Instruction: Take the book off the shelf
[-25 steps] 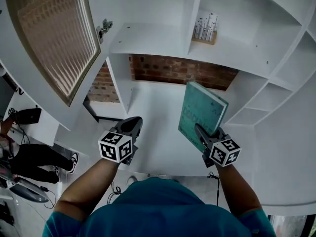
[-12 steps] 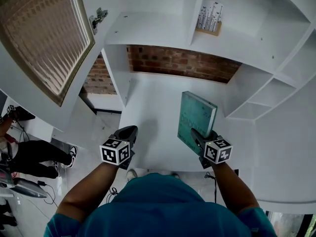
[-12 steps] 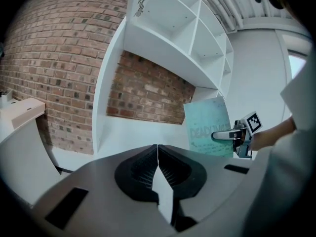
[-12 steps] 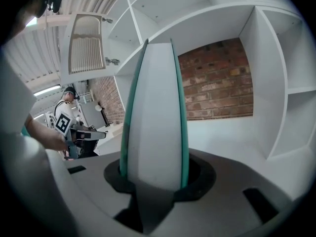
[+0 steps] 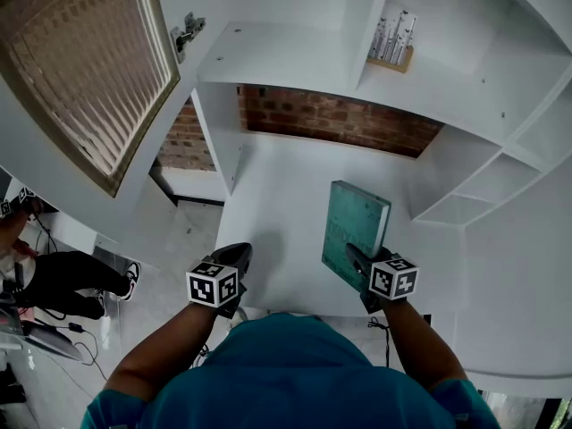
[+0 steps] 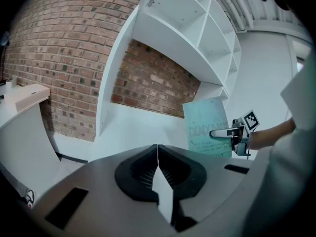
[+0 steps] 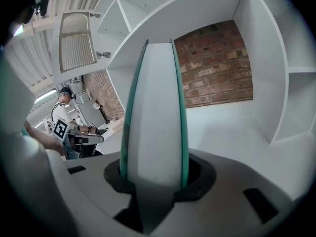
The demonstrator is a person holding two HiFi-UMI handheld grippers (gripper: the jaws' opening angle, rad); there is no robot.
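A teal hardback book (image 5: pixel 353 231) stands upright over the white desk surface (image 5: pixel 277 213), clamped at its lower edge by my right gripper (image 5: pixel 356 257). In the right gripper view the book (image 7: pixel 154 112) shows its white page edge between the two teal covers, and the jaws press on both covers. My left gripper (image 5: pixel 239 259) hangs at the desk's front edge with nothing in it. Its jaws meet in the left gripper view (image 6: pixel 158 169), where the book (image 6: pixel 207 127) and the right gripper (image 6: pixel 232 132) show at the right.
White shelving (image 5: pixel 465 105) rises behind and to the right of the desk, before a brick wall (image 5: pixel 340 123). A small box of white sticks (image 5: pixel 391 45) sits on an upper shelf. A cabinet door with ribbed glass (image 5: pixel 80 70) stands open at left. A person (image 5: pixel 54 280) sits low left.
Both grippers have come down and toward me. The book went with the right gripper, from in front of the shelf opening to low over the desk.
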